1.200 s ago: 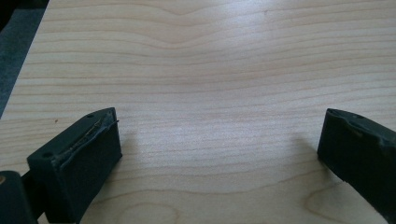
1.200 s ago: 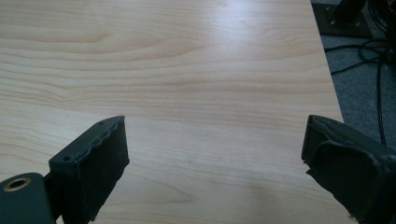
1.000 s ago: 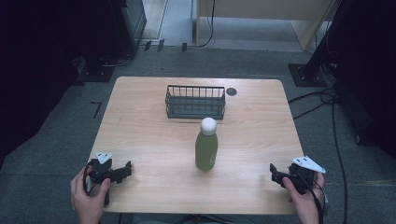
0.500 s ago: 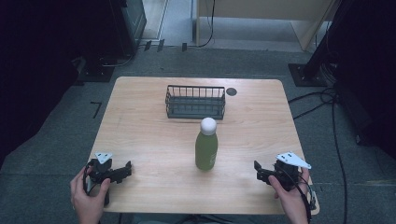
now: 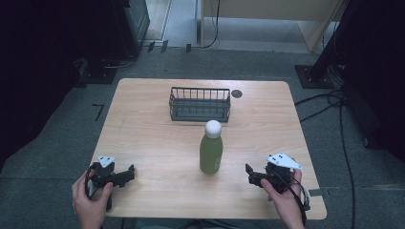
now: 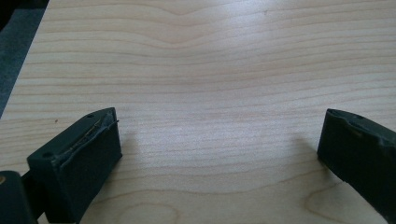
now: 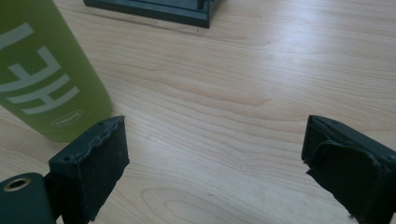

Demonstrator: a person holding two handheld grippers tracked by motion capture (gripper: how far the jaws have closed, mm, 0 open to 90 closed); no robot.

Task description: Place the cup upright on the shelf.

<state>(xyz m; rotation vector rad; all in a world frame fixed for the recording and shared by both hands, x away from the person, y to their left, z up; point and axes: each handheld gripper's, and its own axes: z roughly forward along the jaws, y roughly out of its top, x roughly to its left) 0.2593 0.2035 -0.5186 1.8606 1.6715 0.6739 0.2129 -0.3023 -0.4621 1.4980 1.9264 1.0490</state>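
The right gripper [image 5: 251, 175] is held in the person's right hand [image 5: 286, 198] just above the light wooden table [image 5: 143, 129], near its front edge. Its two black jaws stand wide apart with nothing between them; the pads [image 7: 100, 163] face bare wood in the right gripper view. The jaws point toward the green cylindrical bottle with a white round cap [image 5: 211, 147].

The bottle stands upright, near the right gripper's jaw tips and ahead of them, not touching either jaw. In the right gripper view the bottle's lower body [image 7: 44, 74] appears just beyond the left-hand jaw and outside the gap; white lettering shows on its side.

The dark wire basket with a rectangular frame [image 5: 199, 103] stands beyond the bottle, well apart from the right gripper. Its base corner [image 7: 187, 11] shows at the top of the right gripper view.

The left gripper [image 5: 125, 174] is held in the person's left hand [image 5: 88, 200], also low over the table near the front edge. Its jaws are spread wide and empty; the left gripper view shows plain wood grain between the pads [image 6: 93, 158]. The bottle stands well apart from this gripper, off to the side its jaws point toward.
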